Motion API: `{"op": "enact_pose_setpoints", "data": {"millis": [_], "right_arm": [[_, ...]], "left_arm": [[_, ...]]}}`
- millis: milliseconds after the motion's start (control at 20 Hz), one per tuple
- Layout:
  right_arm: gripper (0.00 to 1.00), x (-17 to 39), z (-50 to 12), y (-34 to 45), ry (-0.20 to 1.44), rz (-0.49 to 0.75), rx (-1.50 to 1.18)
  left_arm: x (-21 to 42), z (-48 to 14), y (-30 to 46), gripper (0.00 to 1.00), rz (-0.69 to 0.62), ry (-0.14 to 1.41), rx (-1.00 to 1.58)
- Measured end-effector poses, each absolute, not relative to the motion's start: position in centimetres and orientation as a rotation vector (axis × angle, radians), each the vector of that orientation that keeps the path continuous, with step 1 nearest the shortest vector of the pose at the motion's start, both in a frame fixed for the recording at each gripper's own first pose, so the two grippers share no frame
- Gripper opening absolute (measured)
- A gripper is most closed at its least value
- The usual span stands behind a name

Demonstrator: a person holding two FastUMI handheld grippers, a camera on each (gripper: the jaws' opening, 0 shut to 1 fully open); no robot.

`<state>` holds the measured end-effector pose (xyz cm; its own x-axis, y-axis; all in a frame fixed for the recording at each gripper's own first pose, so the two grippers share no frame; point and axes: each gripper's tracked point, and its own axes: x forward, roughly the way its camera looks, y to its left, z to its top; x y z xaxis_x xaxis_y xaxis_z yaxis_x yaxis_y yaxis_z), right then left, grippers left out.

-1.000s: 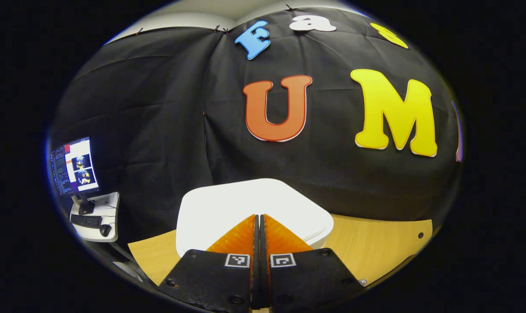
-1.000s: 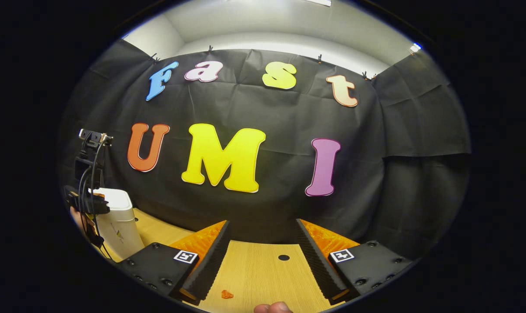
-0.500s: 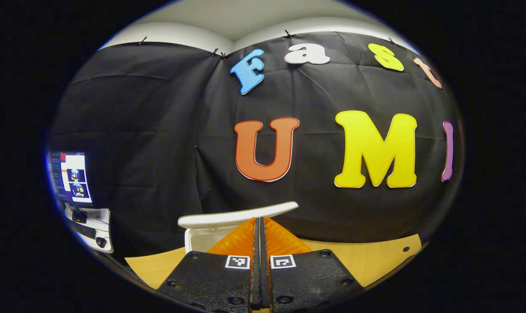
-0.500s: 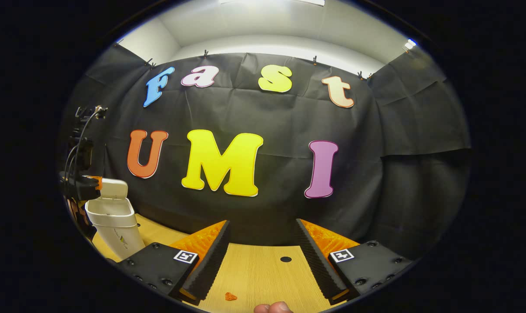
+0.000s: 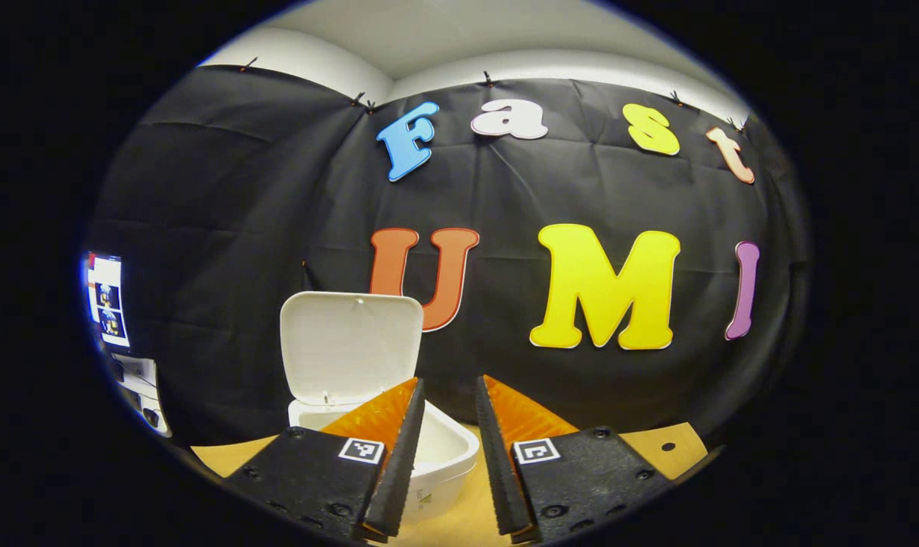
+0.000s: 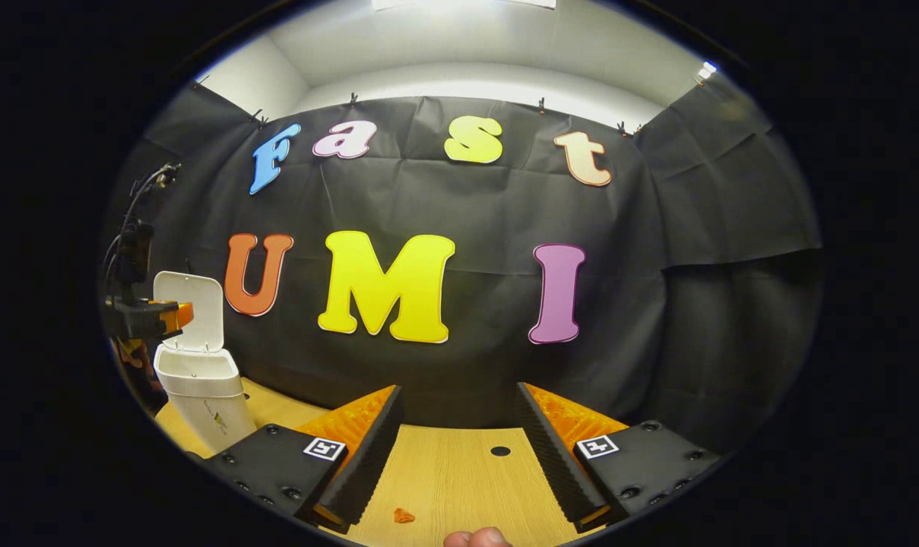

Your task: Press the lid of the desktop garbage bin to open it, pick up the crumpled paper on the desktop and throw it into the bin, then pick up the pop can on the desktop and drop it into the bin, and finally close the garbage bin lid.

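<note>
The white garbage bin (image 5: 429, 463) stands far left on the surface (image 6: 444, 475), lid (image 5: 350, 346) upright. Left tool (image 5: 448, 403) and right tool (image 6: 459, 414) gape empty. Light plastic, likely tips easily; press only the lid's front edge.

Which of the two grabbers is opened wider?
The right gripper. Its jaws stand far apart over the wooden table. The left gripper, near the white bin with its lid up, shows only a narrow gap.
</note>
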<state>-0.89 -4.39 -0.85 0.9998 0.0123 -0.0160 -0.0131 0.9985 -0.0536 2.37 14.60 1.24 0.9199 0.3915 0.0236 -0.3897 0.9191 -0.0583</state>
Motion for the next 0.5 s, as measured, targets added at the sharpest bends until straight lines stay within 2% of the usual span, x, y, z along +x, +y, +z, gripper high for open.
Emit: {"op": "enact_pose_setpoints", "data": {"millis": [50,100,150,250,300,500], "right_arm": [[0.93,-1.1,-1.2,-4.4,0.022,0.018,-0.052],[0.94,-1.2,-1.5,-4.3,0.028,0.026,-0.048],[0.93,-1.3,-1.9,-4.4,0.035,0.032,-0.042],[0.93,-1.3,-2.4,-4.5,0.043,0.041,-0.037],[0.93,-1.4,-2.7,-4.6,0.046,0.043,-0.038],[0.94,-1.3,-4.1,-5.2,0.069,0.057,-0.03]], "left_arm": [[2.0,1.4,14.1,0.49,0.39,-0.044,-0.036],[1.6,1.6,13.4,0.56,0.37,-0.053,-0.031],[1.4,1.5,12.5,0.55,0.346,-0.057,-0.036],[0.8,1.4,10.9,0.87,0.299,-0.058,-0.041],[0.6,1.3,10.4,0.96,0.285,-0.061,-0.038],[-1.1,1.5,8.2,0.99,0.238,-0.065,-0.019]]}}
